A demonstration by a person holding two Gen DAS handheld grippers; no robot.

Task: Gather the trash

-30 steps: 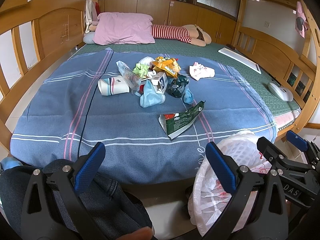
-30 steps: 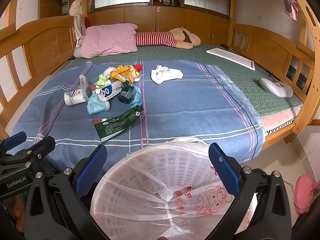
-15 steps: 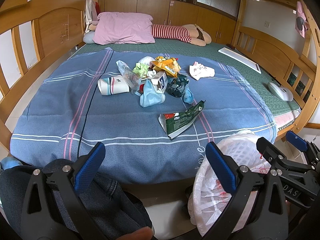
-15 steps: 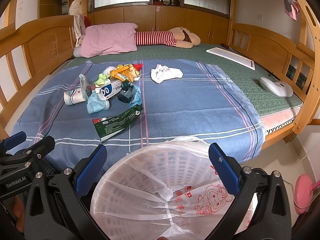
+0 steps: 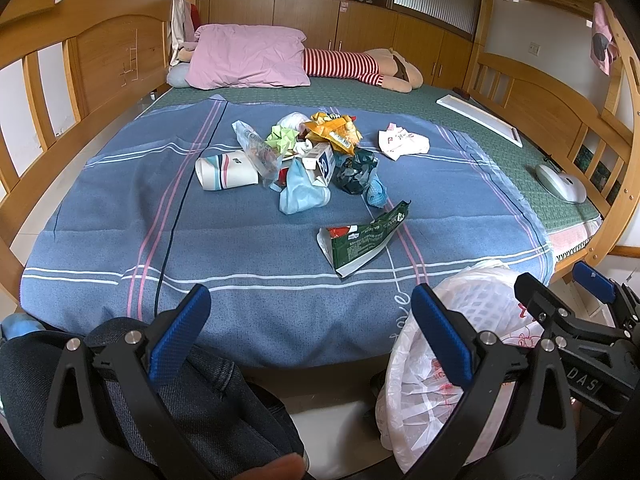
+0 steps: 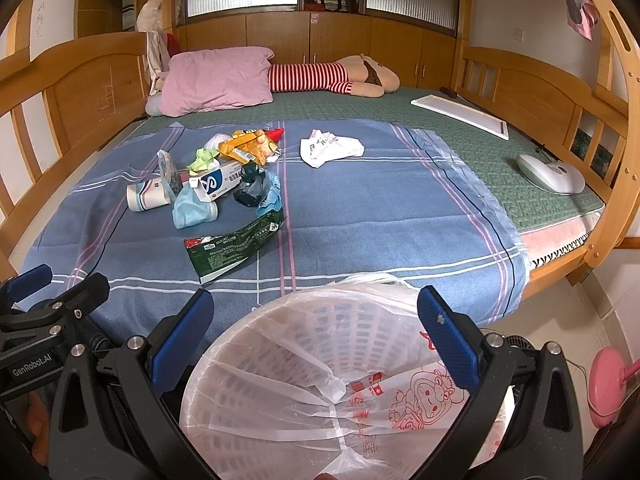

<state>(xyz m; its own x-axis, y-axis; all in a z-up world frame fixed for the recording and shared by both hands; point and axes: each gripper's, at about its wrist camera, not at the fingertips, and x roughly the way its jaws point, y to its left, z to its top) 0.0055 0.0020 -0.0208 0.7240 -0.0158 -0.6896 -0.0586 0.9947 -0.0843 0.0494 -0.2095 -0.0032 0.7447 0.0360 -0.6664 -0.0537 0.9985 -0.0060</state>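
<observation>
1. Nothing has moved since the earlier frames: both grippers hang at the same place in front of the bed.
2. Left gripper (image 5: 308, 332) has its blue-padded jaws wide apart and holds nothing; it is above a denim-covered leg (image 5: 208, 384).
3. Right gripper (image 6: 316, 336) is also spread wide and empty, over the white plastic basket lined with a thin printed bag (image 6: 320, 364) (it stands on the floor, just beside the bed edge).
4. On the blue striped blanket (image 5: 120, 216) lies a pile of mixed trash (image 5: 304, 160).
5. Nearer to the grippers, apart from the pile, lies a flat green foil wrapper (image 5: 364, 236).
6. One crumpled white plastic bag (image 6: 330, 148) lies further back, to the right.
</observation>
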